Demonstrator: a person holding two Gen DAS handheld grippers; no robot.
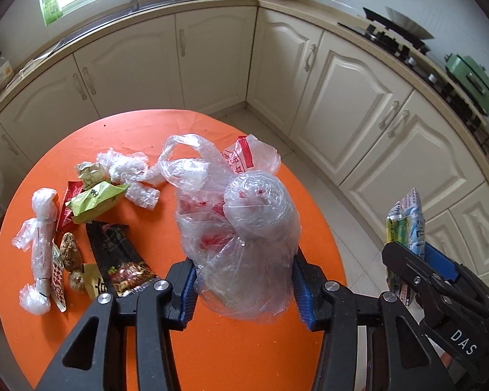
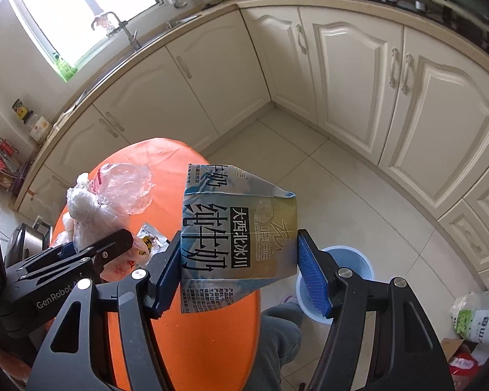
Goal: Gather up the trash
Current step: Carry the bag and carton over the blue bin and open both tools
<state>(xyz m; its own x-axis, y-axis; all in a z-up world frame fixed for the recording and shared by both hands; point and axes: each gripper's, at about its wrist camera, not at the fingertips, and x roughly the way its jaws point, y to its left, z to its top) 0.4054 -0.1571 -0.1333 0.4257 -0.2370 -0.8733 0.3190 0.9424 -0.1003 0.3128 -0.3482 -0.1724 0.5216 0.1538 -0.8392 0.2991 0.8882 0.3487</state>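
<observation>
My left gripper [image 1: 244, 285] is shut on a clear plastic bag [image 1: 244, 228] with red print, held over the round orange table [image 1: 153, 133]. My right gripper [image 2: 239, 267] is shut on a flattened milk carton [image 2: 238, 231] with blue and white print, held beyond the table's right edge above the floor. The carton [image 1: 406, 221] and right gripper [image 1: 417, 270] also show at the right of the left wrist view. Loose trash lies on the table's left side: a green wrapper [image 1: 94, 200], a dark wrapper [image 1: 120, 257], a red wrapper [image 1: 70, 205] and crumpled plastic wrap [image 1: 39, 247].
A blue bucket [image 2: 345, 260] stands on the tiled floor right of the table, below the right gripper. Cream kitchen cabinets [image 1: 212, 62] curve around the back, with a sink [image 1: 166, 0] and a stove [image 1: 397, 39]. A white sack [image 2: 479, 316] sits at the floor's right.
</observation>
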